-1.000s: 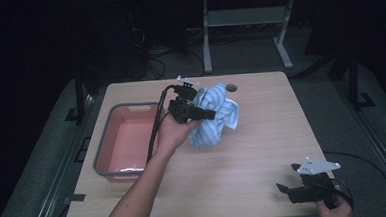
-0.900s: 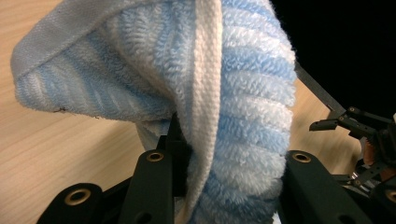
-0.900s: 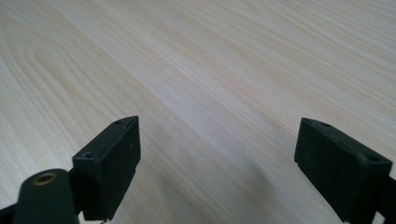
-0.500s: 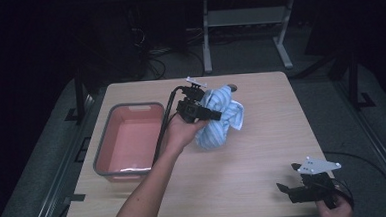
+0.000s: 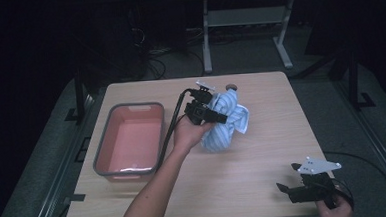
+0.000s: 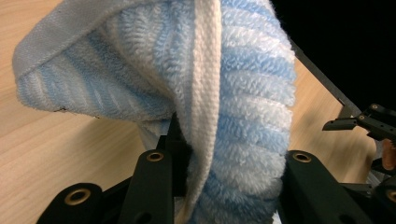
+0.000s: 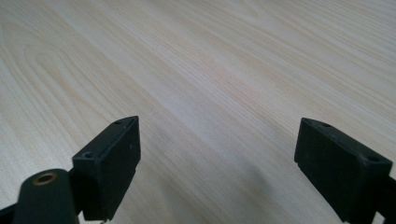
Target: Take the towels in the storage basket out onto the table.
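**Inspector A:** In the high view we find the left gripper (image 5: 220,118) clamped on a blue-and-white striped towel (image 5: 227,124), which hangs bunched above the far middle of the wooden table (image 5: 265,185), its lower end at or near the top; whether it touches we cannot tell. A pink tub (image 5: 132,136) with a grey rim sits to its left, apart from it. The right gripper (image 5: 285,190) rests near the table's near right corner, well apart from the cloth.

**Inspector B:** In the left gripper view we see the towel (image 6: 224,93) pinched between the two black jaws, with a flat woven hem running down the fold. The pile is looped terry, thick and ribbed. We judge it light, soft and limp: it will drape and swing, not hold a shape, and it is neither fragile nor slippery.

**Inspector A:** Where would we take hold?

**Inspector B:** At a gathered fold or along the hem, where the layers are dense enough for the jaws to bite; a single loose edge may slip out.

**Inspector A:** In the right gripper view we record its jaws standing wide apart over pale, smooth wood grain (image 7: 210,70), nothing between them.
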Demonstrator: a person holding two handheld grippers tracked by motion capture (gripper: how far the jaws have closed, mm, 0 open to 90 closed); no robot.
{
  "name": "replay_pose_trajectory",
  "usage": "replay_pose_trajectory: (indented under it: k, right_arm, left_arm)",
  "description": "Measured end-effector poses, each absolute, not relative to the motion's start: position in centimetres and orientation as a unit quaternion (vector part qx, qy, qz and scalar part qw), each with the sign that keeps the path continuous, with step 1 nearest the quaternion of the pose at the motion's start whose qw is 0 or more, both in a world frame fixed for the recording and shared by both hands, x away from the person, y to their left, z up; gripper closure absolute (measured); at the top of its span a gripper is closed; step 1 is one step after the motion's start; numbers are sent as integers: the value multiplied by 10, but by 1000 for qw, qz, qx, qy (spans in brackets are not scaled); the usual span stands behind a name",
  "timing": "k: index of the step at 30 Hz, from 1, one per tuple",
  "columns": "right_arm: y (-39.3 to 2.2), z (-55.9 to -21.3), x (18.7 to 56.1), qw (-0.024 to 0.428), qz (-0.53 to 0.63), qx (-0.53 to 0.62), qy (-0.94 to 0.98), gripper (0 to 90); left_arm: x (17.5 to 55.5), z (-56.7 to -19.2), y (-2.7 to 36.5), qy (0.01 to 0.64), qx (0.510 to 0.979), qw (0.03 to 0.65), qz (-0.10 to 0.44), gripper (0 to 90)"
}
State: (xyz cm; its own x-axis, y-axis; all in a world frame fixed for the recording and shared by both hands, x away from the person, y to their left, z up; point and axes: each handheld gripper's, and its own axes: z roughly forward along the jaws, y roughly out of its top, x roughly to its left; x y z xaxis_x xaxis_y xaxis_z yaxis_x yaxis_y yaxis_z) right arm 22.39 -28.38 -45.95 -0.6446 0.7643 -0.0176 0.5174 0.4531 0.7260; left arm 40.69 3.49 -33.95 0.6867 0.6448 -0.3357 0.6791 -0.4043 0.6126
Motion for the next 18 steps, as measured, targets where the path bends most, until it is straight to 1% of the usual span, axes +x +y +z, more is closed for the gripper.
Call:
replay_pose_trajectory:
  k: [18]
  right_arm:
    - [-285, -459, 224, 175, 360, 384, 832, 138]
  left_arm:
    - [413, -361, 15, 406, 840, 359, -21, 661]
